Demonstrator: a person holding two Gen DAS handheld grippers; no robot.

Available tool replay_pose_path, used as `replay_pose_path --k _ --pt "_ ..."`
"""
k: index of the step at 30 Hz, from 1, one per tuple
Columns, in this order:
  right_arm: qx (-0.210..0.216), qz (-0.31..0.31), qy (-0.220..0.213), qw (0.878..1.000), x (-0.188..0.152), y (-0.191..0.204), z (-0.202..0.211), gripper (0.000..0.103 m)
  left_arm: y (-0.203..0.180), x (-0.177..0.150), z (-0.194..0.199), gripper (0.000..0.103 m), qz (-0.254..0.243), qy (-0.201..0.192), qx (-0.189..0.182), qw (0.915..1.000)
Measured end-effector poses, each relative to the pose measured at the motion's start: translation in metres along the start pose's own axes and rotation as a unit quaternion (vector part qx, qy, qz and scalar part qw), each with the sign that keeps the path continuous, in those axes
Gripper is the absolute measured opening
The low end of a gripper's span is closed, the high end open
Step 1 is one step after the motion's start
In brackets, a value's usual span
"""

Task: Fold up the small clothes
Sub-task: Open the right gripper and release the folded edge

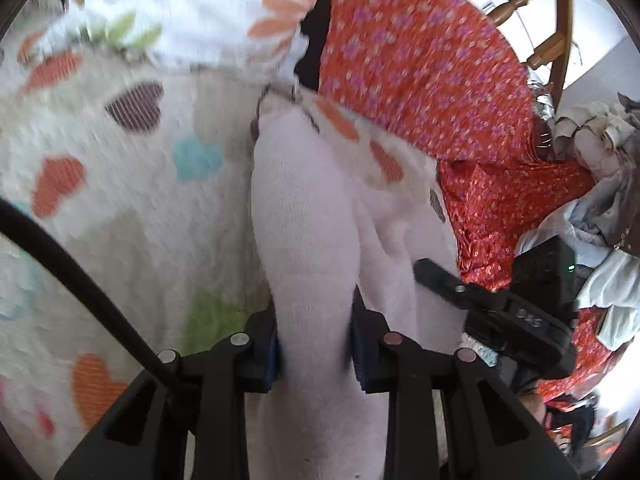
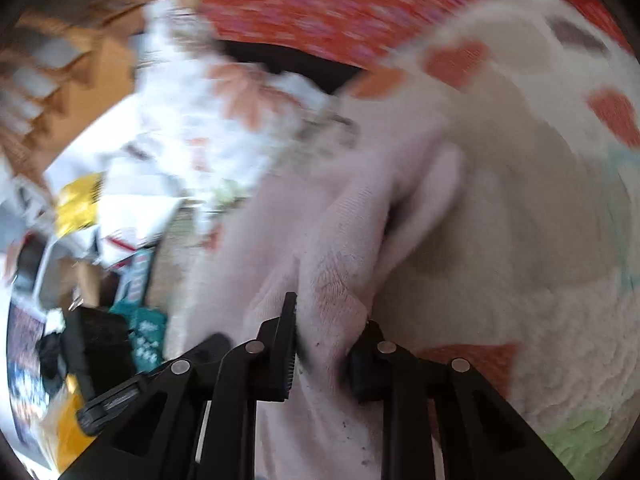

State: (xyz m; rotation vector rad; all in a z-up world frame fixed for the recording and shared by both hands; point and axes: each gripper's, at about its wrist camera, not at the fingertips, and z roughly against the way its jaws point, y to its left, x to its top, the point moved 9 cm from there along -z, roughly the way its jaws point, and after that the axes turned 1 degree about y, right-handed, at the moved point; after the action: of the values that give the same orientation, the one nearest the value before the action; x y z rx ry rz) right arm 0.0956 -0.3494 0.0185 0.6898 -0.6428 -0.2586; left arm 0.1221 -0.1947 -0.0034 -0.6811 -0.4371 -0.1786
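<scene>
Left wrist, sock (image 1: 308, 216) between claw (image 1: 314, 354) (pinched)

— Any writing you can read?
— Only faint pale marks on the black body of the right gripper (image 1: 528, 320) in the left wrist view, too blurred to make out.
— And the packets at the left of the right wrist view?
— Smeared; nothing legible.

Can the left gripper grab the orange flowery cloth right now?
Probably not. The left hand-held gripper is already shut on the pink sock, and the orange cloth lies beyond it.
</scene>
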Motion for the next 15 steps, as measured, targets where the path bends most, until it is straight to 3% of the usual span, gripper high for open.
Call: replay_pose_path --k 3,5,7,9,11,15 --pt "-0.064 0.011 0.034 0.997 -0.013 -0.013 -0.011 0.024 0.014 -0.008 0.0 0.033 0.002 0.018 0.039 0.9991" --pt "-0.135 -0.004 0.088 0.987 -0.035 -0.042 -0.027 0.026 0.038 -0.027 -0.015 0.035 0.018 0.062 0.086 0.9942" --pt "-0.141 -0.031 0.111 0.983 -0.044 -0.055 -0.033 0.041 0.054 -0.04 -0.024 0.048 0.03 0.094 0.101 0.99" --pt "-0.141 -0.051 0.115 0.982 -0.044 -0.058 -0.024 0.048 0.06 -0.047 -0.02 0.051 0.046 0.105 0.086 0.9897" --pt "-0.156 -0.047 0.098 0.982 -0.038 -0.057 -0.008 0.048 0.062 -0.05 -0.01 0.052 0.04 0.11 0.084 0.9896" --pt "-0.189 0.005 -0.008 0.982 -0.006 -0.041 0.033 0.048 0.066 -0.055 0.014 0.055 0.01 0.09 0.107 0.9901"
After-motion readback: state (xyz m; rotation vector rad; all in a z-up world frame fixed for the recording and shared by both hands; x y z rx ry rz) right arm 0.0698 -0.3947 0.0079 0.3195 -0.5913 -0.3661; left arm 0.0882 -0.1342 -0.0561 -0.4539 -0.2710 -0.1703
